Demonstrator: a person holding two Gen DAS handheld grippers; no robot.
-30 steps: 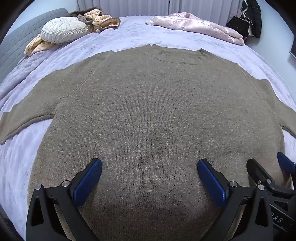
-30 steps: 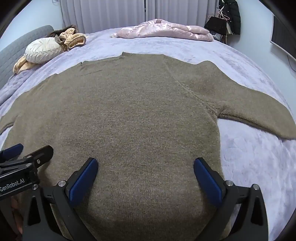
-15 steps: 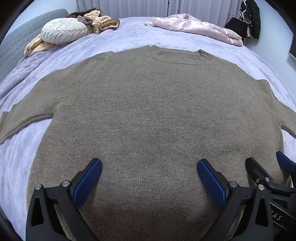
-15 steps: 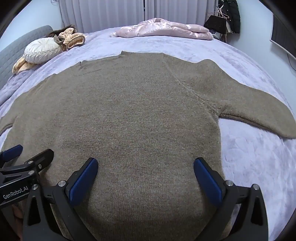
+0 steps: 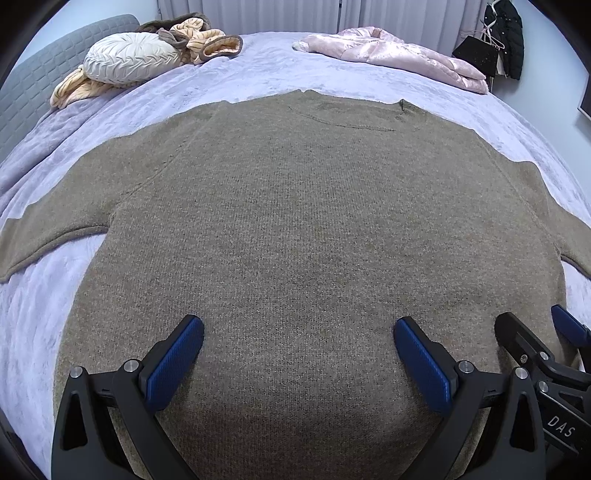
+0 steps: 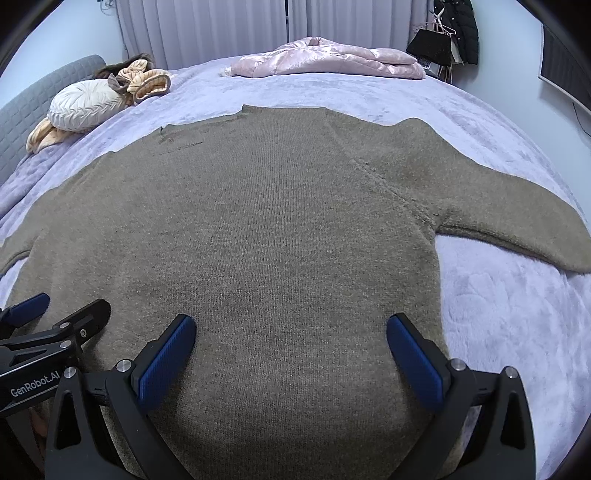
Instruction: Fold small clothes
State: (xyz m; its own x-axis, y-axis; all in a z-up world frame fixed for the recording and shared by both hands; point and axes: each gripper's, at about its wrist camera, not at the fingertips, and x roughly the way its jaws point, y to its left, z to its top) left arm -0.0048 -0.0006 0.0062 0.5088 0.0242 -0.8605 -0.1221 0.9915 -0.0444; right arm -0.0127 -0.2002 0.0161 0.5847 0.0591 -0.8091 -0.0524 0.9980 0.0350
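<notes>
An olive-brown knit sweater [image 5: 295, 221] lies flat on the lilac bedspread [image 5: 44, 288], collar at the far side, both sleeves spread sideways. It also shows in the right wrist view [image 6: 266, 229]. My left gripper [image 5: 298, 339] is open and empty, low over the sweater's near hem. My right gripper [image 6: 290, 336] is open and empty over the hem, just right of the left one. Each gripper shows at the edge of the other's view: the right gripper [image 5: 543, 332], the left gripper [image 6: 66, 310]. The hem itself is hidden below the fingers.
A pink padded jacket [image 5: 399, 59] lies at the far side of the bed. A round cream pillow [image 5: 133, 61] and a beige garment [image 5: 207, 40] lie far left by the grey headboard [image 5: 33, 81]. Dark clothes [image 6: 458, 29] hang at the far right.
Both grippers have risen or drawn back very slightly; the sweater sits a little lower in both views. Nothing was grasped and the sweater has not moved.
</notes>
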